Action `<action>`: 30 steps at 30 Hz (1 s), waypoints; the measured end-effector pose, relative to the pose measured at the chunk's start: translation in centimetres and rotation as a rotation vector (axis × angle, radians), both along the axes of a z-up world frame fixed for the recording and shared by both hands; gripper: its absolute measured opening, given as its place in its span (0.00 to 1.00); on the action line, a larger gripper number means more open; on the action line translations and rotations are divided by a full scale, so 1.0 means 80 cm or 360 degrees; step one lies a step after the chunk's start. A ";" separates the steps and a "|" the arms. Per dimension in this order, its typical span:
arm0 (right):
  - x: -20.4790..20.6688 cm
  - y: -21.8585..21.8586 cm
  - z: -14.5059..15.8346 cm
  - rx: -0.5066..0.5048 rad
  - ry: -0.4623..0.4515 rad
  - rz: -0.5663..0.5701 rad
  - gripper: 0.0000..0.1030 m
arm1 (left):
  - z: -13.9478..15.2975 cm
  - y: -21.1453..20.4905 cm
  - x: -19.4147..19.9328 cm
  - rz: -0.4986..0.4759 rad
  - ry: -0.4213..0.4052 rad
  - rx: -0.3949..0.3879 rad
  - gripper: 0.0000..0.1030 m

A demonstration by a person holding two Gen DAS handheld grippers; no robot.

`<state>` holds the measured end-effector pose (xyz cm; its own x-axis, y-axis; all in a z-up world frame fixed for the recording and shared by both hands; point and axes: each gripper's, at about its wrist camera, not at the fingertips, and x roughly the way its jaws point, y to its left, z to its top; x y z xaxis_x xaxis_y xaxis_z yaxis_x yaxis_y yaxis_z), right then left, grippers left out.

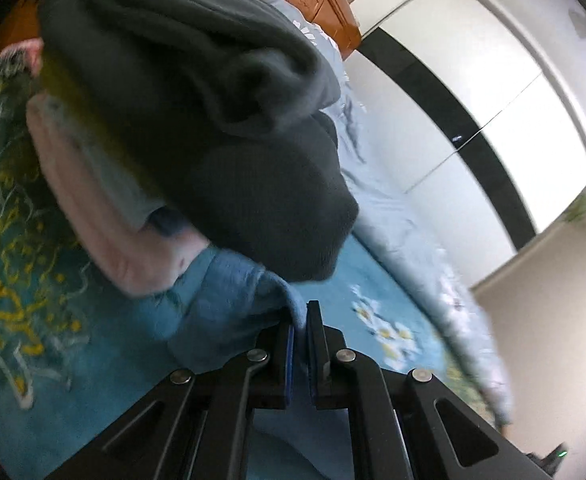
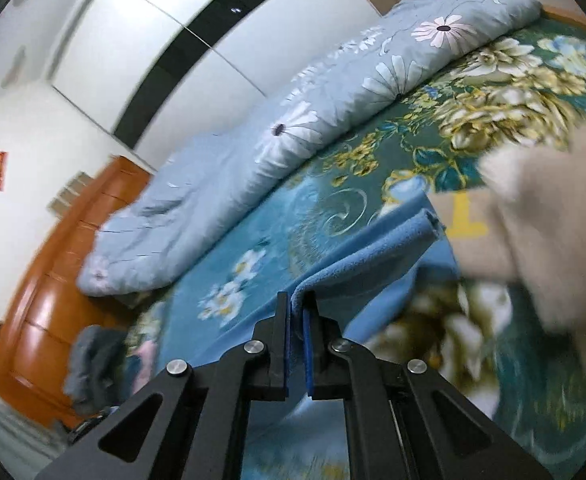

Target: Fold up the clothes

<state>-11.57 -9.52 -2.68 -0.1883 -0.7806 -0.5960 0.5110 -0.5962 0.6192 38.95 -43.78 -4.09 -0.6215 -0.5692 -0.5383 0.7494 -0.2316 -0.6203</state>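
White wardrobe with black stripe; orange wooden headboard; floral bedspread; pale wall.

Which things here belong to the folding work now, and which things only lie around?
In the job:
- blue garment, pinched by both
- left hand-held gripper
- right hand-held gripper

Lying about:
- dark grey garment
- pink garment
- beige garment
- daisy quilt
- floral bedspread
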 end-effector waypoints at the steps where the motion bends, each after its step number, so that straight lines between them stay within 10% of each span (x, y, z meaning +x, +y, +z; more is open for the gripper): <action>1: -0.010 -0.011 -0.005 0.0048 -0.0004 -0.0008 0.05 | -0.002 -0.007 -0.011 0.0013 -0.0055 -0.0006 0.05; 11: -0.070 -0.101 -0.077 0.0485 -0.0109 -0.0091 0.06 | -0.037 -0.030 -0.129 -0.0023 -0.0660 -0.0160 0.07; 16: -0.066 -0.115 -0.077 0.0561 0.0026 -0.0011 0.13 | -0.055 -0.044 -0.120 -0.0119 -0.0548 0.0032 0.18; 20: -0.045 -0.098 -0.056 0.0417 0.0100 0.0065 0.47 | -0.045 -0.026 -0.086 -0.0191 -0.0378 0.0096 0.41; 23: -0.019 -0.075 -0.035 0.0267 0.0156 0.0114 0.53 | -0.042 -0.008 -0.051 -0.0099 -0.0351 0.0113 0.57; 30: 0.021 -0.016 -0.054 0.0181 0.0051 0.0088 0.53 | -0.096 -0.017 -0.025 -0.0051 -0.0195 0.0440 0.59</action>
<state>-9.89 -10.83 -6.98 -0.1673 -0.7180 -0.6756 0.5634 -0.6320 0.5322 36.98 -45.11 -11.76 -0.5576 -0.3719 -0.7421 0.8176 -0.0914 -0.5685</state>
